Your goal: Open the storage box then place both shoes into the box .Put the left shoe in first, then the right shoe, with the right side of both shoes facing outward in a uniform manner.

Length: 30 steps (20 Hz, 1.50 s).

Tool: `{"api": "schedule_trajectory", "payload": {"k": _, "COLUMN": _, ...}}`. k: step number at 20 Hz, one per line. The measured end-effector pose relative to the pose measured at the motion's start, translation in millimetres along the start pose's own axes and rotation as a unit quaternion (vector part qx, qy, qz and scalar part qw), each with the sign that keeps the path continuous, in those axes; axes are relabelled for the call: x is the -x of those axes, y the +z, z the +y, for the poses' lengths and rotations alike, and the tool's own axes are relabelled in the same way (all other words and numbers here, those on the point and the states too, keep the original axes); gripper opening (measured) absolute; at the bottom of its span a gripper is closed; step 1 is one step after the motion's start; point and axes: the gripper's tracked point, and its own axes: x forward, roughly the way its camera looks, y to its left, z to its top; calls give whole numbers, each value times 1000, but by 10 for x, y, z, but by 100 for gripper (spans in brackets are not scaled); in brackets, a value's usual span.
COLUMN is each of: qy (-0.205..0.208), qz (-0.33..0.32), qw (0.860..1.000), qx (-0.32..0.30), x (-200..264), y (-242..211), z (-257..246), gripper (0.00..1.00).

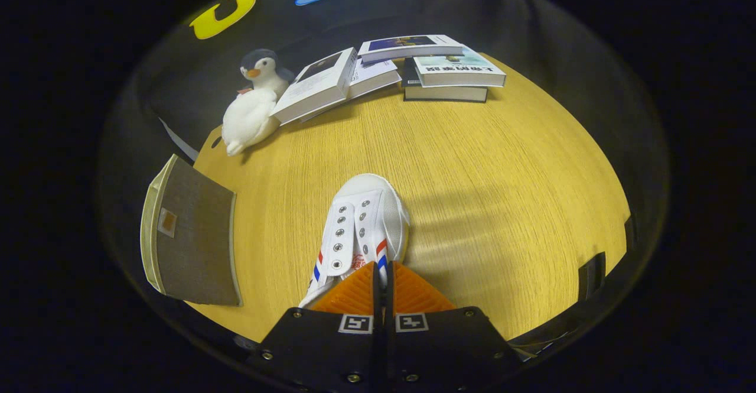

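One white shoe (365,223) sits on the wooden table (484,192), toe toward twelve o'clock, its collar pinched between the nearly closed fingers of the gripper (381,272). At nine o'clock lies the storage box (192,236). Toward eleven, a plush penguin (254,106) leans by books (407,65).

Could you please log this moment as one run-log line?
tool: shut on white shoe | shoe: toe pointing away over table | storage box: beside shoe, apart

gripper view | rides on gripper (380,269) | looks forward and down, close over table (502,168)
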Motion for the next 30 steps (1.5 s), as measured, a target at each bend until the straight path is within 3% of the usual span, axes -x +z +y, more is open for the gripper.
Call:
{"api": "schedule_trajectory", "payload": {"k": 8, "qy": 76, "qz": 11, "qw": 991, "qx": -105, "x": 31, "y": -23, "z": 264, "gripper": 0}}
{"api": "schedule_trajectory", "payload": {"k": 13, "qy": 74, "qz": 17, "qw": 993, "qx": -92, "x": -12, "y": -102, "z": 290, "gripper": 0}}
{"api": "schedule_trajectory", "payload": {"k": 15, "qy": 96, "qz": 17, "qw": 990, "qx": -98, "x": 25, "y": -85, "z": 394, "gripper": 0}}
{"api": "schedule_trajectory", "payload": {"k": 18, "qy": 148, "qz": 20, "qw": 977, "qx": -154, "x": 71, "y": -20, "z": 583, "gripper": 0}}
{"api": "schedule_trajectory", "payload": {"k": 23, "qy": 242, "qz": 33, "qw": 943, "qx": -227, "x": 191, "y": 41, "z": 936, "gripper": 0}}
{"api": "schedule_trajectory", "payload": {"k": 30, "qy": 281, "qz": 8, "qw": 942, "qx": -186, "x": 509, "y": 316, "z": 1360, "gripper": 0}}
